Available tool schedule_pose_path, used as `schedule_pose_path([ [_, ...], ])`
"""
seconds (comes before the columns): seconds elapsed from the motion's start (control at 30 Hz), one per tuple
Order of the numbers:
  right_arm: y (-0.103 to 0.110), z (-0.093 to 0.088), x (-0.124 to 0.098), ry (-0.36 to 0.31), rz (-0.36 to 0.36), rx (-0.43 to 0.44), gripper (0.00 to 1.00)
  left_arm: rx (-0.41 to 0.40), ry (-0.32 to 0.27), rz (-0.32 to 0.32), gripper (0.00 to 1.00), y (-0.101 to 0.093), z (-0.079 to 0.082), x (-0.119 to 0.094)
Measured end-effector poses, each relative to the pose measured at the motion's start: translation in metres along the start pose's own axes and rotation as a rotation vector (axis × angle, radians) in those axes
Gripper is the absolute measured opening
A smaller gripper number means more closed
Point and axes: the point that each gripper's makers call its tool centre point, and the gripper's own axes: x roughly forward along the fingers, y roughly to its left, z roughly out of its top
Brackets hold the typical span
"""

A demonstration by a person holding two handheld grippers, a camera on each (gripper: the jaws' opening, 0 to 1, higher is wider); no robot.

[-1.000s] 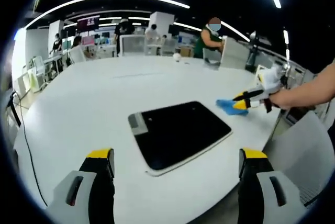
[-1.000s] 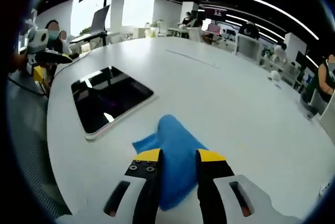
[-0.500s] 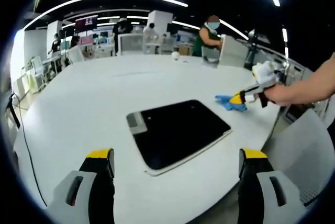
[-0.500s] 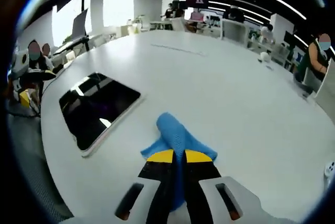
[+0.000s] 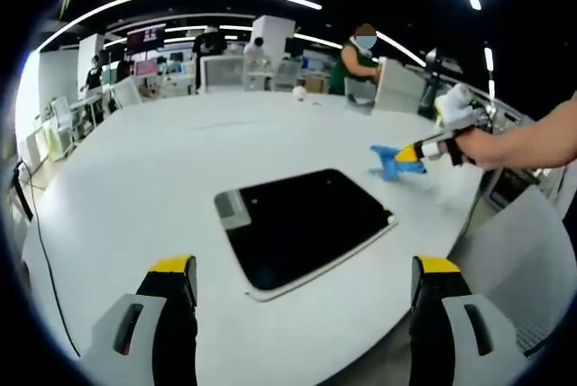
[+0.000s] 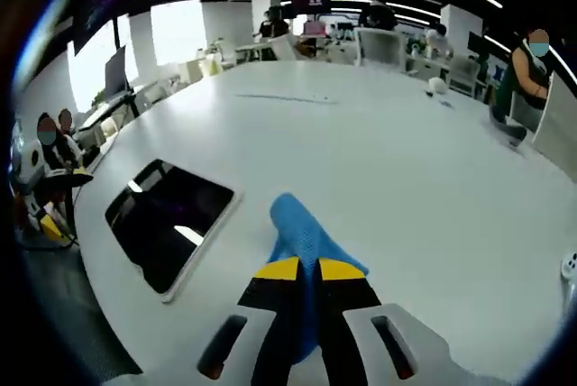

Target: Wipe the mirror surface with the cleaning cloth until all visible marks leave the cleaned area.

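Grey gripper [image 5: 302, 314] bodies with black, yellow-tipped jaws; bare forearm [image 5: 532, 142], no sleeve.

cleaning cloth [image 6: 305, 240] partly hidden between right tool [image 6: 300, 271] jaws, marks on mirror [image 5: 302, 224] indiscernible

Bright overhead striplights, fisheye-warped edges

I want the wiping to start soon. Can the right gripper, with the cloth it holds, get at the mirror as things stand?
Probably yes. The right gripper is shut on the blue cloth, lifted off the white table, and only bare tabletop lies between it and the mirror. The left gripper hangs open, short of the mirror.
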Motion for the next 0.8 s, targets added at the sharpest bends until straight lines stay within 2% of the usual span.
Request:
schedule_pose_path([
  [0.37, 0.002, 0.007, 0.003, 0.008, -0.008, 0.018, 0.01, 0.003, 0.006, -0.004, 0.99, -0.001, -0.002, -0.002],
  [0.8, 0.021, 0.008, 0.015, 0.055, 0.022, 0.065, 0.00, -0.008, -0.001, 0.009, 0.99, 0.002, -0.002, -0.003],
])
